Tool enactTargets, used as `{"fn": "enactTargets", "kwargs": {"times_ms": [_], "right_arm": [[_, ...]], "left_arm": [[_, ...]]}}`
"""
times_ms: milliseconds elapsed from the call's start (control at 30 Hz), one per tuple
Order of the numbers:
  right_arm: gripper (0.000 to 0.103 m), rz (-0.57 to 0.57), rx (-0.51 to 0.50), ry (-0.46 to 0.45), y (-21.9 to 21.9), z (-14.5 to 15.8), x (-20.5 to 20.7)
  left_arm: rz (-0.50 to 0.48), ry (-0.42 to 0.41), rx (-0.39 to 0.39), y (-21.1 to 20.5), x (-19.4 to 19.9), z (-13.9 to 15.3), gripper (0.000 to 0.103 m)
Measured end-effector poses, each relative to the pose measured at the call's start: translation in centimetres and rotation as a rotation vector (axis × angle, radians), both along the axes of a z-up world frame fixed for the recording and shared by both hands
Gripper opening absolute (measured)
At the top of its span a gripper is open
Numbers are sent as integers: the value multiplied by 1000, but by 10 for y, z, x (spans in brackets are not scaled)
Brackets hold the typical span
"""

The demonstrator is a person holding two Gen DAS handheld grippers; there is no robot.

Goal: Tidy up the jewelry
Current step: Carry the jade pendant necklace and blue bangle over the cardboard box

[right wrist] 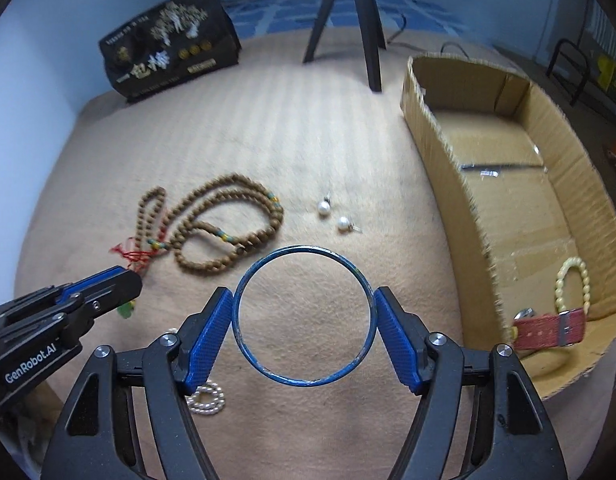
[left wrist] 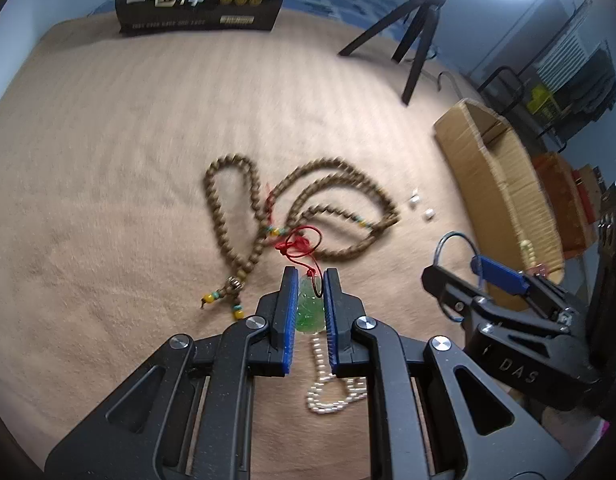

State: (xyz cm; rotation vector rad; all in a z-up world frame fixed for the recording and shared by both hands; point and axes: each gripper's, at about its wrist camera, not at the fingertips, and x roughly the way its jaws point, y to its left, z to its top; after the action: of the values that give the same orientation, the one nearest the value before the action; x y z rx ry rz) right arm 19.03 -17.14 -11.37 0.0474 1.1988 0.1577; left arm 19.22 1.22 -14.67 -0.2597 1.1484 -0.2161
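We judge both loads should go level over the box wall: the left gripper has its fingers closed on the green pendant (cord trailing), the right gripper clamps the blue bangle across its width. The pearl strand is partly hidden, and we cannot tell whether the cord is clear of the beads on the surface.

My left claw pinches the pendant above the blanket; my right claw spans the bangle. Bead necklace lies ahead, cardboard box right, holding a bracelet and watch.
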Motion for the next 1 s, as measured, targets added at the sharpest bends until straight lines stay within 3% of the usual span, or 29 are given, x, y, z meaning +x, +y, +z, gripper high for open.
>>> {"fn": "enactTargets", "kwargs": {"times_ms": [533, 1000], "right_arm": [[71, -69, 70, -128, -55, 61, 4], [71, -170, 41, -166, -123, 79, 7]], "left_arm": [[-66, -155, -73, -33, 0, 67, 11], [-166, -202, -114, -97, 8, 84, 11]]}}
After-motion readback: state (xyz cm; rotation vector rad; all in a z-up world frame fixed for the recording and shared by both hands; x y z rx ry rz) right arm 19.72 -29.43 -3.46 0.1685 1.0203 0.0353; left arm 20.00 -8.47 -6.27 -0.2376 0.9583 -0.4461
